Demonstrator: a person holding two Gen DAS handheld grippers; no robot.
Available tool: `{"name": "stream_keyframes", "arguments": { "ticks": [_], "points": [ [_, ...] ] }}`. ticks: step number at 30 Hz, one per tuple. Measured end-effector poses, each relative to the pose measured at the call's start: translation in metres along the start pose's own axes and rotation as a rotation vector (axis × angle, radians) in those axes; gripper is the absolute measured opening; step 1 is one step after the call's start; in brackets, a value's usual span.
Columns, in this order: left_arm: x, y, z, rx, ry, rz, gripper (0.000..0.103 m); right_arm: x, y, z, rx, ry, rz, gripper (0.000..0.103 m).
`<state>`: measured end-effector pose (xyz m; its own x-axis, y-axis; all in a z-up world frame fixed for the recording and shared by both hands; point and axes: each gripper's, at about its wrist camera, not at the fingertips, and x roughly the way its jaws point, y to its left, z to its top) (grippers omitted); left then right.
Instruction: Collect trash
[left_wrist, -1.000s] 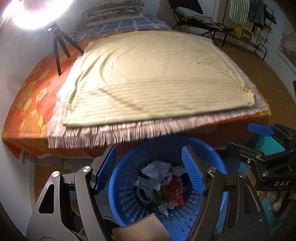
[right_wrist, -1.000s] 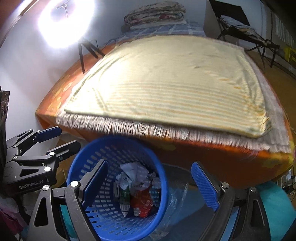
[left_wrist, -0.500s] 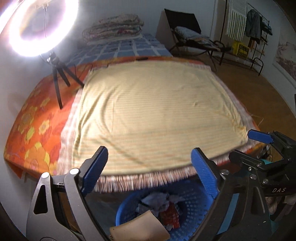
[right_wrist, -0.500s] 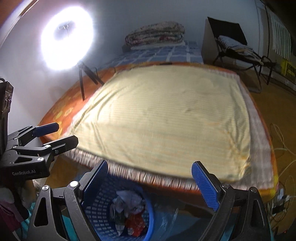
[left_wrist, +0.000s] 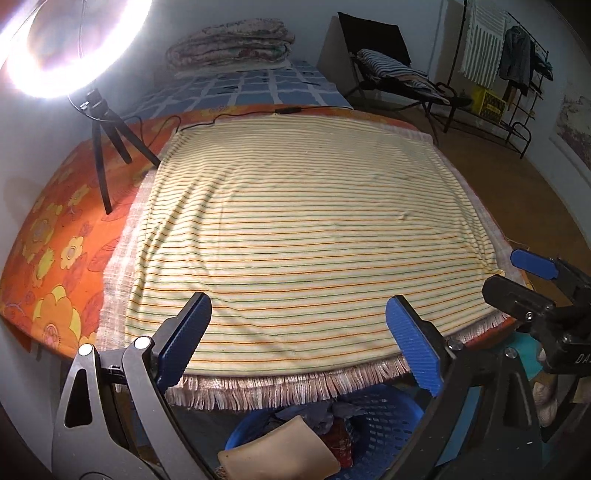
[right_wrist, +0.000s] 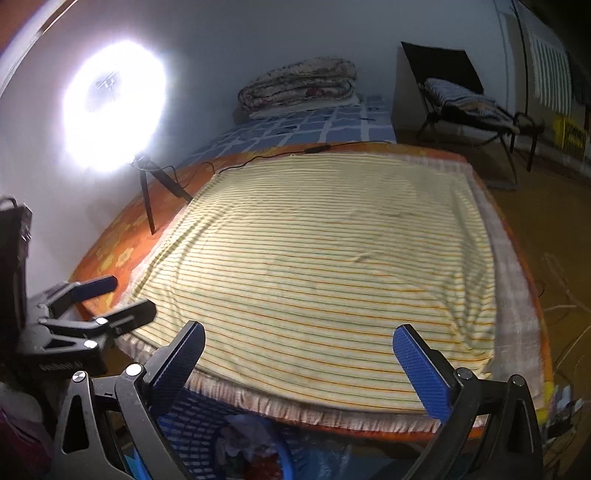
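Nearest the cameras, the left gripper (left_wrist: 299, 343) and the right gripper (right_wrist: 310, 365) each stand with jaws spread wide and nothing between the blue ribbed pads; both sets of jaws have just been opening further. Each gripper also appears at the edge of the other's view, side by side and apart.

Directly below them, on the floor against the foot of the bed, sits the blue basket (left_wrist: 388, 424), a perforated plastic tub. Inside it lies the trash (left_wrist: 332, 417): crumpled pale paper and a red wrapper, partly hidden in shadow. A tan flat piece (left_wrist: 280, 450) overlaps the basket's near rim in the left wrist view; what it is cannot be told.

Above the basket hangs the fringe of a pale woven cloth (left_wrist: 280, 387), which lies under a cream striped blanket (left_wrist: 303, 229) spread flat across the bed. Beneath both is an orange floral sheet (left_wrist: 55, 251).

On the sheet at the left stands a ring light (right_wrist: 114, 107) on a small black tripod (left_wrist: 107, 147), lit and glaring.

Farther off, folded quilts (left_wrist: 229, 44) rest on a blue checked cover (left_wrist: 251, 88); a black folding chair (left_wrist: 391, 70) stands on the floor at the right.
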<state>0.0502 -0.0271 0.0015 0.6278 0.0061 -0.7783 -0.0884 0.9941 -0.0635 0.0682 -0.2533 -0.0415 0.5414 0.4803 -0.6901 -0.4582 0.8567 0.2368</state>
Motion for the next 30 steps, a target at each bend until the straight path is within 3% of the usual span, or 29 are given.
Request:
{"name": "stream_keyframes", "arguments": {
  "ticks": [30],
  "points": [
    [-0.005,0.002,0.003,0.016,-0.048,0.019,0.097,0.008,-0.001,0.000,0.008,0.010,-0.038,0.103]
  ]
}}
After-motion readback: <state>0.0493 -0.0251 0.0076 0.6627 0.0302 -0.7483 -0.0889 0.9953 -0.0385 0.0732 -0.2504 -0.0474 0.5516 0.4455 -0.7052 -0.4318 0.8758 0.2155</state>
